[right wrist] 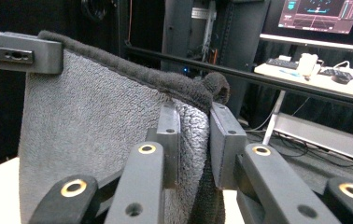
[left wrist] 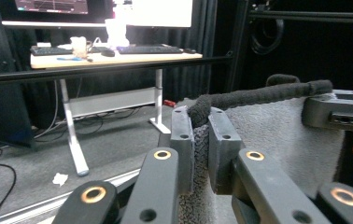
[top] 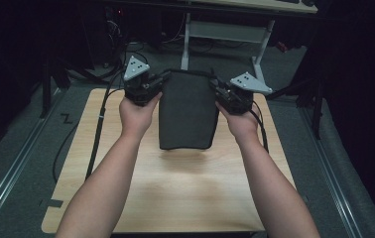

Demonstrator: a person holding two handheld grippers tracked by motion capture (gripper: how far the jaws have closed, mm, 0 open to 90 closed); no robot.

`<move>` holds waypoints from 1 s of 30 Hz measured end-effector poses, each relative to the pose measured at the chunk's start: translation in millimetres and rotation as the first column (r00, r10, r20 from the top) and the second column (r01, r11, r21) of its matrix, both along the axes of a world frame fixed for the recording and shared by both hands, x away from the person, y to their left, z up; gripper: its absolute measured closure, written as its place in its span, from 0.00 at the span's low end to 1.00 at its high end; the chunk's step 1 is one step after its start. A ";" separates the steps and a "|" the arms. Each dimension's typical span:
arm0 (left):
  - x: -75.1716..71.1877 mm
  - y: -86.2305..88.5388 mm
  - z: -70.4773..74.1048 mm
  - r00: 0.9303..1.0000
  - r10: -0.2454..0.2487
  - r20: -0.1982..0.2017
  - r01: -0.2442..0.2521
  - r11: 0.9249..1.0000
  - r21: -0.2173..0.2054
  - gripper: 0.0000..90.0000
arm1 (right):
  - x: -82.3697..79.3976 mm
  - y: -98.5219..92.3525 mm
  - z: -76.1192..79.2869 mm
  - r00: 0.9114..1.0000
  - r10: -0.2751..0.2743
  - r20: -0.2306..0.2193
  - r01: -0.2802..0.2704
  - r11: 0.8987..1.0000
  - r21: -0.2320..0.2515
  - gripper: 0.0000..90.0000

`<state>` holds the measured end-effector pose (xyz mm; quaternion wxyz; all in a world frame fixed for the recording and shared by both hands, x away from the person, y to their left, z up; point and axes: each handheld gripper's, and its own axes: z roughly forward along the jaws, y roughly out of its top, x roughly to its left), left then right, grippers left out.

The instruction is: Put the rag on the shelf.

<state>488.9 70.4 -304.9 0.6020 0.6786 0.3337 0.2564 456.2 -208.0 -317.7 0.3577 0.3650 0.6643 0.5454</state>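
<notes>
Above the tabletop (top: 175, 198), toward its far edge: one dark grey towel (top: 186, 114), hanging clear of the surface, long axis vertical, top hem running left to right. Left hand-held gripper (top: 161, 82): jaws clamped on the towel's upper left corner. Right hand-held gripper (top: 216, 91): jaws clamped on the upper right corner. Towel lies between the two, equally near each; lower hem hangs free nearest the person.

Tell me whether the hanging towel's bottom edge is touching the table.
Apart. In the high view the towel hangs from both grippers, its bottom edge casting a separate shadow on the table below.
</notes>
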 end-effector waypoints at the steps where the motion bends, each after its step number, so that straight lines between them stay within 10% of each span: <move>1: 4.8 -0.2 -1.1 1.000 0.002 -0.005 -0.002 1.000 0.003 0.92 | 4.3 0.0 -0.3 1.000 0.001 -0.002 -0.001 1.000 -0.010 0.85; 15: 55.0 -0.2 -42.2 0.990 0.044 -0.132 -0.035 0.997 0.073 0.92 | 64.2 0.9 -31.3 0.997 0.022 -0.073 -0.029 0.996 -0.088 0.85; 30: 63.4 5.1 -98.0 0.960 0.007 -0.280 0.013 0.997 0.070 0.92 | 74.0 2.3 -63.8 0.981 0.028 -0.191 -0.061 0.984 -0.168 0.84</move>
